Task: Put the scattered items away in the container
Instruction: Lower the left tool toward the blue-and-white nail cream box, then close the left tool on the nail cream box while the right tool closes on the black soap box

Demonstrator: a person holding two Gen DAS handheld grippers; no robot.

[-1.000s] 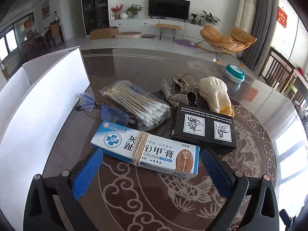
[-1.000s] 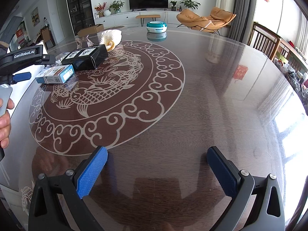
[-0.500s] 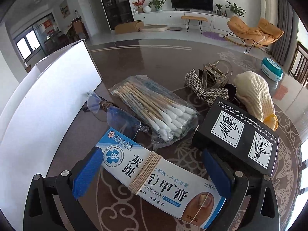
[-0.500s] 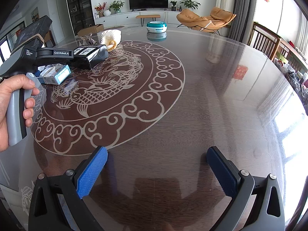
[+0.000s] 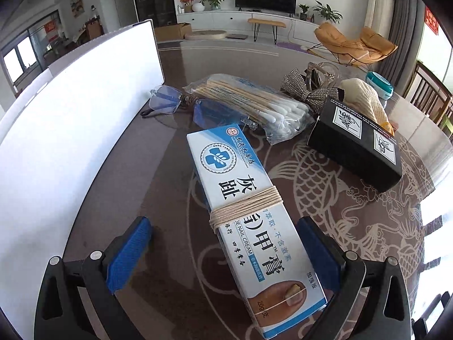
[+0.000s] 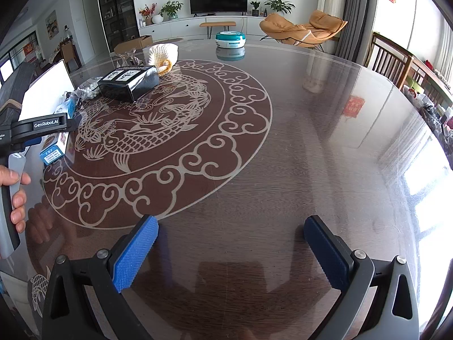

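Note:
A blue-and-white nail cream box [image 5: 249, 212], wound with string, lies on the dark table. My left gripper [image 5: 223, 257] is open and straddles its near end, one blue pad on each side with a gap to both. Behind it lie clear glasses [image 5: 170, 102], a bag of cotton swabs [image 5: 254, 107], a black box [image 5: 356, 144], a rhinestone bow [image 5: 311, 90] and a cream knitted glove [image 5: 365, 99]. The white container [image 5: 70, 130] stands along the left. My right gripper [image 6: 230, 250] is open over bare table, far from the items.
A teal round tin [image 6: 230, 39] sits at the table's far side. A person's hand [image 6: 14, 195] holds the left gripper's handle at the left edge of the right wrist view. Wooden chairs [image 6: 390, 59] stand along the table's right rim.
My left gripper has moved forward and turned, so the nail cream box now runs lengthwise between its open fingers. The right gripper has stayed in place.

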